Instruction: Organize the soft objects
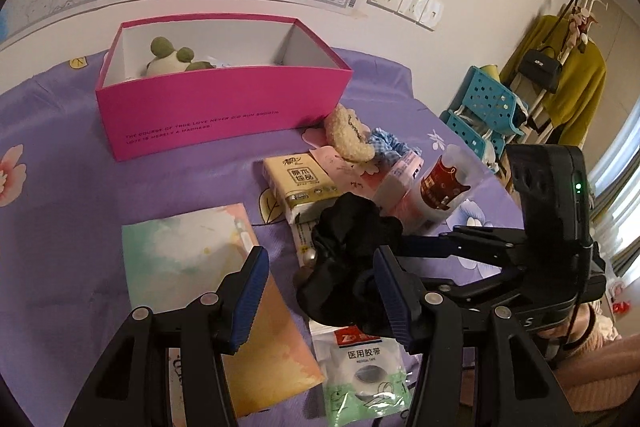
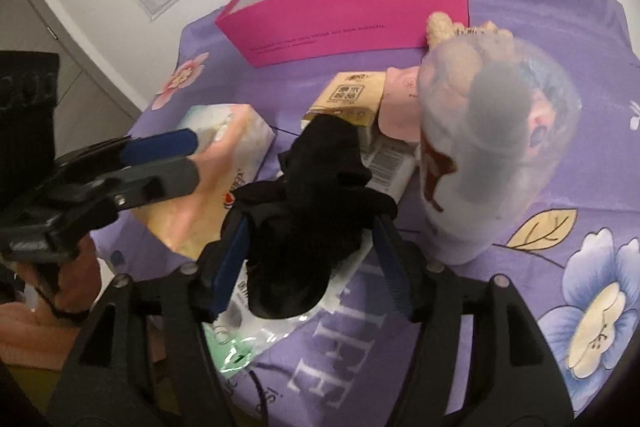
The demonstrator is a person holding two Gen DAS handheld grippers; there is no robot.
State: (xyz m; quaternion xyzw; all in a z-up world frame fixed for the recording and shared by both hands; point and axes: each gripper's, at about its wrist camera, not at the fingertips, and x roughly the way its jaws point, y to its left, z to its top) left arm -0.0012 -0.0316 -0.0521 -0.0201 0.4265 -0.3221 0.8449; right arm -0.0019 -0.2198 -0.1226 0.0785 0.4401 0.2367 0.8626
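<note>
Nearest, the right gripper (image 2: 310, 259) stands spread around the black scrunchie (image 2: 308, 211); whether its pads press the cloth I cannot tell. The left gripper (image 1: 320, 297) is spread too, pinching nothing, just beside the same scrunchie, which lies on a tape packet (image 1: 362, 371) on the purple sheet (image 1: 60, 227). Behind it sit 2 tissue packs (image 1: 304, 183), a cup (image 1: 444, 183), a cream plush (image 1: 348, 137) and a blue scrunchie (image 1: 390, 143). Farthest, the pink box (image 1: 208, 115) holds only 1 plush toy (image 1: 170, 61), so most sorting seems left.
</note>
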